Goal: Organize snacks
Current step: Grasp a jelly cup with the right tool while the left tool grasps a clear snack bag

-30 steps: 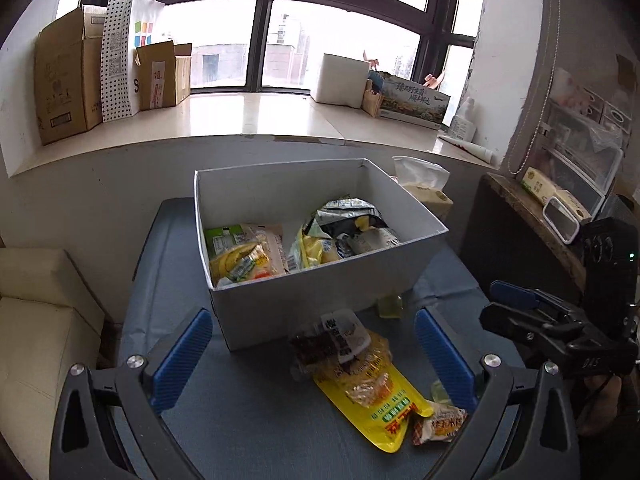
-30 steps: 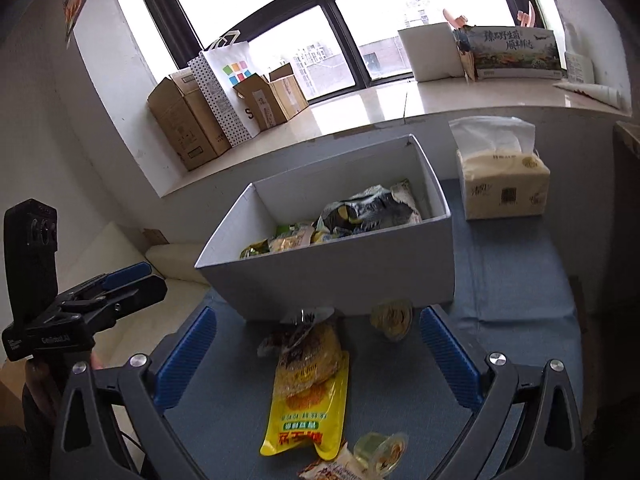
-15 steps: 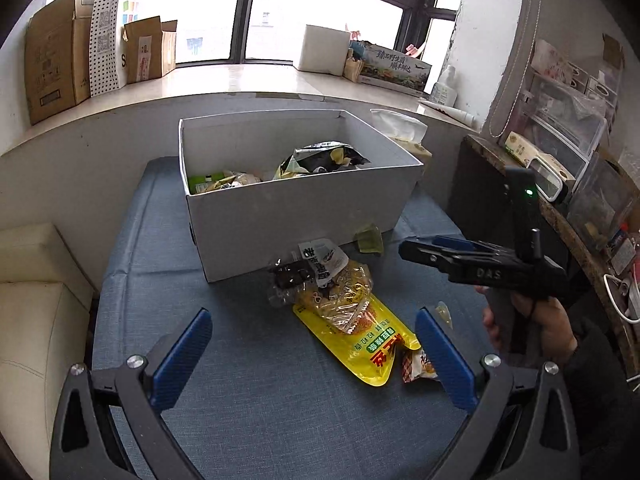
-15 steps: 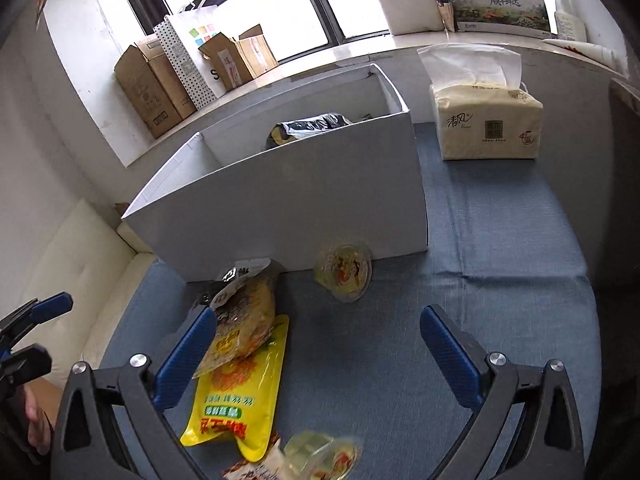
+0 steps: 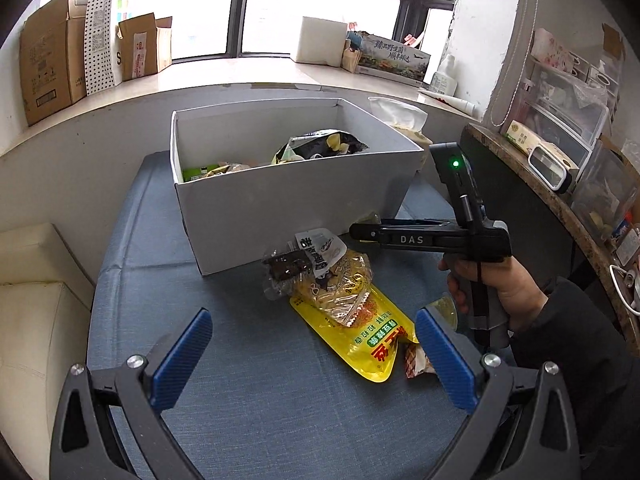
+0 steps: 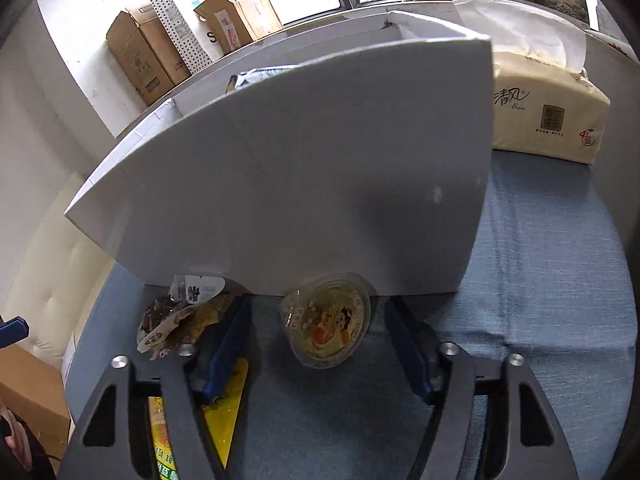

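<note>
Left wrist view. My left gripper (image 5: 310,354) hangs wide open and empty above the blue tabletop (image 5: 248,392), with the yellow pouch (image 5: 360,332) and the clear noodle-snack bag (image 5: 320,280) lying overlapped ahead of it, just in front of the white box (image 5: 288,208) that already holds several packets. My right gripper (image 5: 360,232) reaches in low beside the box's near wall; from here I cannot tell its opening.

Right wrist view. The right gripper (image 6: 320,344) stands part open, its pads to either side of the jelly cup (image 6: 326,320), not yet touching it. The cup sits tilted against the box wall. I judge the risks thus: the rounded cup may squirt out or roll as the pads close, the fingertips may shove the box, and the left pad, which overlaps the yellow pouch, may catch it.
</note>
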Action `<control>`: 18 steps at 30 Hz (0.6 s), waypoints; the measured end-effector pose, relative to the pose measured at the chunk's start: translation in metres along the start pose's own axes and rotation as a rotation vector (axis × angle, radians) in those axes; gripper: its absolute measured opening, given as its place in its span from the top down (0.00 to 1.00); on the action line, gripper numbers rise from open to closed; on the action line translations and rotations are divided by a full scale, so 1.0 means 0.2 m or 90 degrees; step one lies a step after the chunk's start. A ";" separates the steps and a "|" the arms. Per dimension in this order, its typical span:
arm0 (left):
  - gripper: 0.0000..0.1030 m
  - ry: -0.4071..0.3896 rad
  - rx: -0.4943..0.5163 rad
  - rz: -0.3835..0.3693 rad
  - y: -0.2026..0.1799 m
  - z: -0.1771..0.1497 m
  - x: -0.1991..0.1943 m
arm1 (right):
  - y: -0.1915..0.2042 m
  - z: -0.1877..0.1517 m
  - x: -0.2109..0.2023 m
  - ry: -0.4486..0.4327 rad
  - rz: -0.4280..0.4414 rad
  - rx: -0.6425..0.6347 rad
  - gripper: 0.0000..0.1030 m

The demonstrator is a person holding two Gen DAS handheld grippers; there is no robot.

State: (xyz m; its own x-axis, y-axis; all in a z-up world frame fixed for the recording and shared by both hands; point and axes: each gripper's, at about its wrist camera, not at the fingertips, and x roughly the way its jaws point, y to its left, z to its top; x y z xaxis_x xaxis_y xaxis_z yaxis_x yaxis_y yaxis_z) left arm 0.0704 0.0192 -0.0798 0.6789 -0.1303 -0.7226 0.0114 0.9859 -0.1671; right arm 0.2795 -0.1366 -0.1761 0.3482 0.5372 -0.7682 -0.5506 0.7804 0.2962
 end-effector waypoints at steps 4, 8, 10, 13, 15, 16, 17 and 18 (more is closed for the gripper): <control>0.00 0.001 -0.007 0.003 0.02 0.00 0.00 | 0.01 0.01 0.01 -0.006 0.007 -0.010 0.51; 0.00 0.012 -0.018 0.003 0.05 -0.01 0.03 | 0.05 -0.02 -0.03 -0.018 -0.005 -0.021 0.51; 0.00 0.019 -0.021 0.005 0.06 -0.01 0.06 | 0.07 -0.03 -0.09 -0.035 -0.014 -0.024 0.51; 0.00 0.032 -0.028 -0.008 0.06 0.01 0.12 | 0.11 -0.06 -0.21 -0.058 -0.016 -0.024 0.51; 0.00 0.039 -0.032 -0.013 0.06 0.03 0.17 | 0.15 -0.08 -0.30 -0.076 -0.020 -0.032 0.51; 0.00 0.042 -0.033 -0.012 0.05 0.04 0.20 | 0.16 -0.10 -0.34 -0.083 -0.024 -0.034 0.51; 0.00 0.049 -0.035 -0.009 0.05 0.05 0.23 | 0.17 -0.12 -0.39 -0.090 -0.021 -0.028 0.51; 0.00 0.053 -0.035 -0.001 0.04 0.06 0.27 | 0.17 -0.14 -0.43 -0.099 -0.010 -0.018 0.51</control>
State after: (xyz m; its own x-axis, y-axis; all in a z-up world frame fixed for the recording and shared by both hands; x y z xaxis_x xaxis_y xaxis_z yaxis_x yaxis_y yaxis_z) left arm 0.1158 0.0221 -0.1115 0.6154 -0.1424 -0.7753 -0.0295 0.9787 -0.2032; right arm 0.2100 -0.1656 -0.1155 0.4686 0.5701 -0.6748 -0.5649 0.7807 0.2673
